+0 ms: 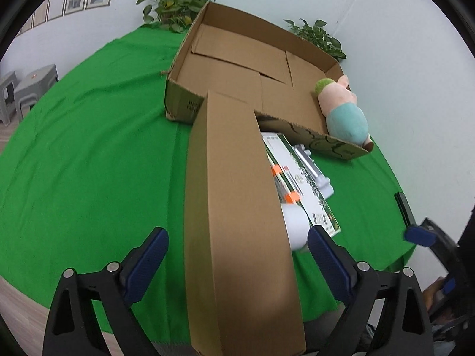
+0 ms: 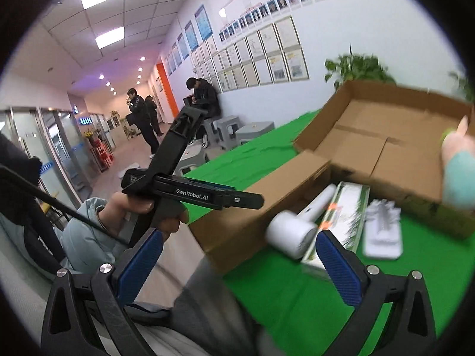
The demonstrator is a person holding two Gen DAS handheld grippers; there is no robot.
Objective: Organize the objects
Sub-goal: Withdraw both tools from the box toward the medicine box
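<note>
An open cardboard box [image 1: 237, 59] lies on the green cloth [image 1: 89, 148], and one long flap [image 1: 237, 207] reaches toward me. My left gripper [image 1: 237, 258] is open and straddles that flap; both blue pads stand clear of it. A pink plush pig [image 1: 341, 106] in a teal outfit rests at the box's right corner. Beside the flap lie a white handheld device [image 2: 292, 234], a green-and-white carton [image 2: 344, 213] and a white brush [image 2: 383, 234]. My right gripper [image 2: 240, 267] is open near the table's front edge, with nothing held.
Potted plants [image 1: 172, 3] stand behind the box against the white wall. Grey stools [image 2: 237, 130] sit beyond the table's left end, and people stand in the corridor [image 2: 142, 118]. A hand [image 2: 142, 210] holding the left tool shows in the right wrist view.
</note>
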